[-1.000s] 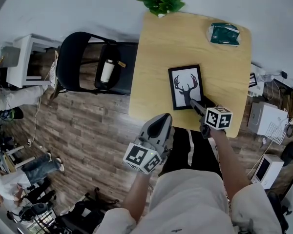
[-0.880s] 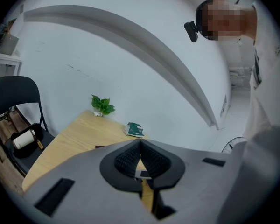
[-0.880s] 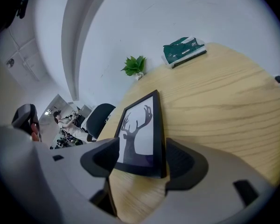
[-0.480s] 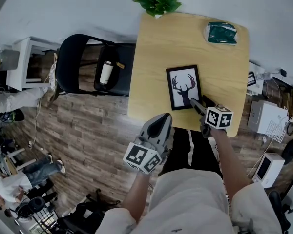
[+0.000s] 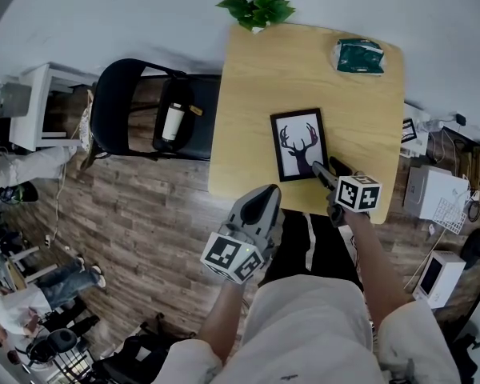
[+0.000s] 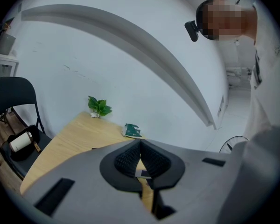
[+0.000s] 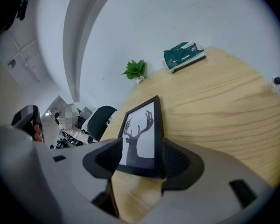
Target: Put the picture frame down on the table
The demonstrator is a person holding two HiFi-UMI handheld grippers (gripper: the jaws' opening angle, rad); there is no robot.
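Your right gripper [image 5: 323,171] is pinching the near end of the black rectangular picture frame [image 5: 299,143], flat on the wood-grain table [image 5: 256,94]. Your left gripper [image 5: 265,196] is hovering, jaws pressed together.

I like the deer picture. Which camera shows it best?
The head view: almost all of the picture frame shows from above. The right gripper view shows it slanted, between the jaws of the right gripper. The left gripper view barely shows it.

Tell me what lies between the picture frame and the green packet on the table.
Nothing: only bare table lies between the picture frame and the green packet, as the head view and the right gripper view both show.
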